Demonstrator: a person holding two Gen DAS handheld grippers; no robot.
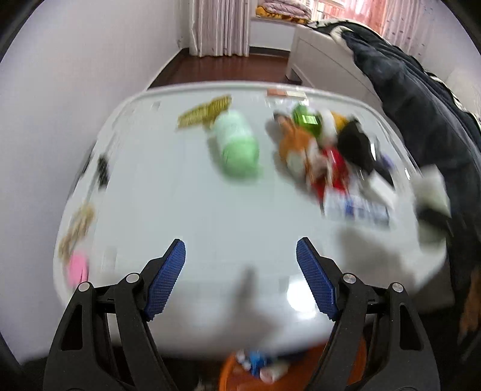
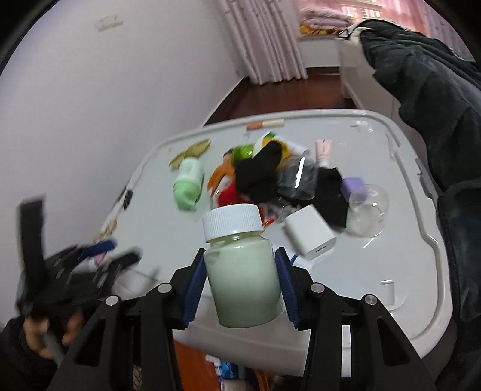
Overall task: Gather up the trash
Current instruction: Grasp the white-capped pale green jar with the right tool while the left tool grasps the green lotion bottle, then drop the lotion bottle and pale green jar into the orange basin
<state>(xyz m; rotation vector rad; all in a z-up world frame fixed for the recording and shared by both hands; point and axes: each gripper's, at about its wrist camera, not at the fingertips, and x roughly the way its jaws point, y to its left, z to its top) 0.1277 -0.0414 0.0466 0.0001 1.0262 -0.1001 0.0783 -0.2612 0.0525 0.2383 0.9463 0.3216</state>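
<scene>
The right gripper (image 2: pixel 240 279) clamps a white-capped bottle (image 2: pixel 240 264) of pale liquid between its pads; the left gripper (image 1: pixel 240 279) gapes wide, empty. The step appears to be carrying: next, release over the orange bin (image 2: pixel 186 364) just beneath the tool.

Left wrist camera up close behind its own blue pads (image 1: pixel 168 279), looking down and forward over the white table (image 1: pixel 195 216), picture blurry, right wrist camera likewise tilted down over the table (image 2: pixel 390 255), both probably sharing the same green bottle (image 1: pixel 237 144) and far curtains (image 1: pixel 222 27).
</scene>
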